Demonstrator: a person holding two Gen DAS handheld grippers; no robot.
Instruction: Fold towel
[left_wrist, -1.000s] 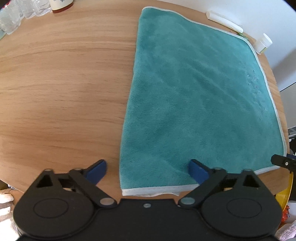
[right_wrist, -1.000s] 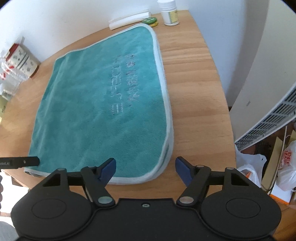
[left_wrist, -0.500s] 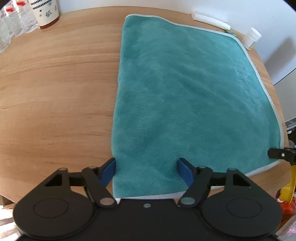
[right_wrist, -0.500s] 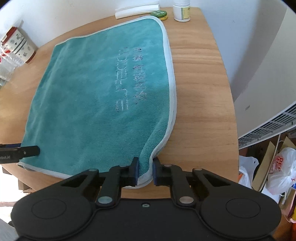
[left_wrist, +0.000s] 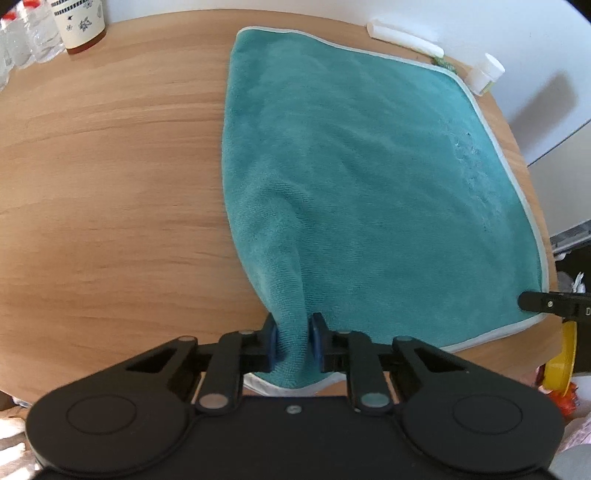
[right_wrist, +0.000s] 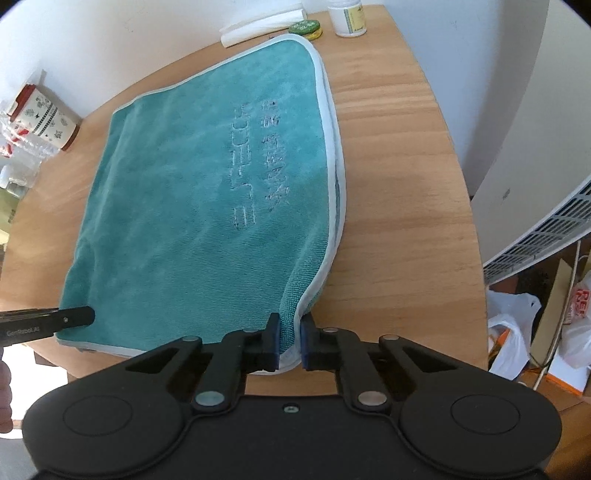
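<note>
My left gripper (left_wrist: 291, 341) and right gripper (right_wrist: 287, 345) have just closed, pinching the teal terry towel's (left_wrist: 369, 192) near corners; I can lift and fold.

Fuzzy teal cloth towel (left_wrist: 362, 192) on smooth matt wooden table (left_wrist: 110, 177).

Bare tabletop (left_wrist: 110, 166) left of towel (left_wrist: 369, 184); bottles (left_wrist: 26, 40) along far edge.

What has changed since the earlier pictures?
Both tongs have just been closing: the left tongs now pinch the towel at its near left corner, the right tongs at its near right corner, bunching the cloth. The rest of the towel stays flat on the table.
</note>
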